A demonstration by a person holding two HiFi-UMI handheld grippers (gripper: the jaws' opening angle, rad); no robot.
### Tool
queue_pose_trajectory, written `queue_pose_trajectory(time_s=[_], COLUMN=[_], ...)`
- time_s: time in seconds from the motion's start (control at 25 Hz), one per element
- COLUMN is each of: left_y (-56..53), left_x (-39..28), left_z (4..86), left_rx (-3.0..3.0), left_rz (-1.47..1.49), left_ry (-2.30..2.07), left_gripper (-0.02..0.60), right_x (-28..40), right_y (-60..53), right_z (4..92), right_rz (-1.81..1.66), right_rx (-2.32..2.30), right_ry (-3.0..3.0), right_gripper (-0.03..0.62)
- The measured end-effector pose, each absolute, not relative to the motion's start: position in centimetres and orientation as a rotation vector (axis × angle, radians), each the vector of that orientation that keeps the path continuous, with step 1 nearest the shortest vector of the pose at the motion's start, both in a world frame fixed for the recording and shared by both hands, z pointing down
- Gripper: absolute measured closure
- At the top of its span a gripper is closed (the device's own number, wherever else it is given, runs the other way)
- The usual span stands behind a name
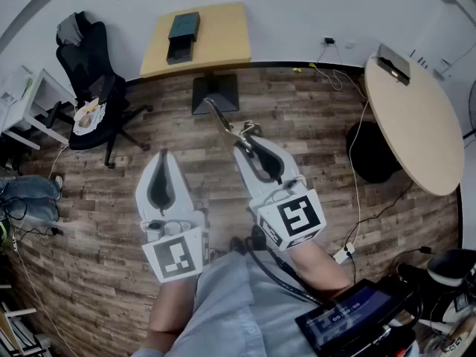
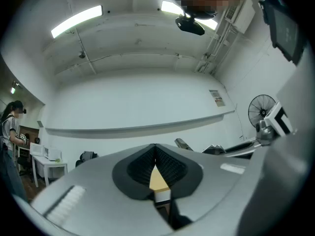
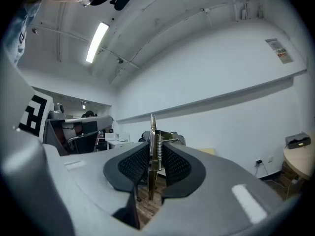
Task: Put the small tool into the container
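My right gripper point(image 1: 248, 138) is shut on a small metal spring tool point(image 1: 227, 123), whose handle sticks out past the fingertips toward the yellow table point(image 1: 223, 39). In the right gripper view the tool point(image 3: 153, 127) stands upright, pinched between the two ribbed pads, its coil spring showing. A dark open container point(image 1: 182, 36) sits on the yellow table, well ahead of both grippers. My left gripper point(image 1: 163, 157) is held beside the right one, shut and with nothing in it. In the left gripper view its tips point(image 2: 155, 149) meet, and the yellow table point(image 2: 158, 180) shows below them.
A black office chair point(image 1: 89, 88) stands at the left, next to a white desk point(image 1: 26, 95). A large round table point(image 1: 413, 117) fills the right side. Cables point(image 1: 357, 192) trail over the wood floor. The yellow table's dark base point(image 1: 216, 94) lies just ahead of the grippers.
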State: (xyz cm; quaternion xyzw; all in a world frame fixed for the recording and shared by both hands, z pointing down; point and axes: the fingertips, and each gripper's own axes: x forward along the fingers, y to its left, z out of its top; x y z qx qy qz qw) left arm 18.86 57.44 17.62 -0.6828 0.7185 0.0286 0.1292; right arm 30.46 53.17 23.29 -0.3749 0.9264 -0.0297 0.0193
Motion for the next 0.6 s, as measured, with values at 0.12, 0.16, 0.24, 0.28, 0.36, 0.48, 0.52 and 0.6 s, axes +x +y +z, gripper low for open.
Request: queue_pose_trajectory(time_s=[0.12, 0.16, 0.24, 0.28, 0.36, 0.48, 0.52, 0.6], left_y=[57.0, 56.8, 56.2, 55.9, 55.2, 54.4, 54.2, 53.9], left_x=[19.2, 19.4, 20.0, 20.2, 20.7, 21.5, 21.7, 21.7], left_z=[18.0, 18.1, 18.2, 18.2, 18.2, 18.7, 18.9, 19.3], left_rx=[-1.987, -1.987, -1.984, -1.981, -1.976, -1.974, -1.970, -1.962], left_rz=[0.069, 0.065, 0.058, 0.057, 0.055, 0.036, 0.026, 0.008], left_ry=[2.093, 2.094, 2.098, 2.101, 2.112, 2.132, 2.132, 2.138], left_gripper=[0.571, 0.571, 0.569, 0.571, 0.571, 0.571, 0.571, 0.569], right_x=[30.8, 31.0, 31.6, 31.9, 32.4, 33.5, 33.9, 34.4], right_y=[52.7, 52.5, 51.9, 51.5, 50.8, 49.6, 49.2, 48.4], right_z=[23.6, 23.7, 23.9, 23.9, 24.0, 24.1, 24.2, 24.4], right_rz=[-0.102, -0.108, -0.120, -0.126, -0.146, -0.200, -0.210, -0.223], right_rx=[-1.156, -1.153, -1.146, -1.142, -1.128, -1.103, -1.101, -1.104], right_ry=[2.876, 2.877, 2.879, 2.879, 2.871, 2.845, 2.840, 2.833], right_gripper=[0.510, 0.510, 0.510, 0.510, 0.510, 0.510, 0.510, 0.510])
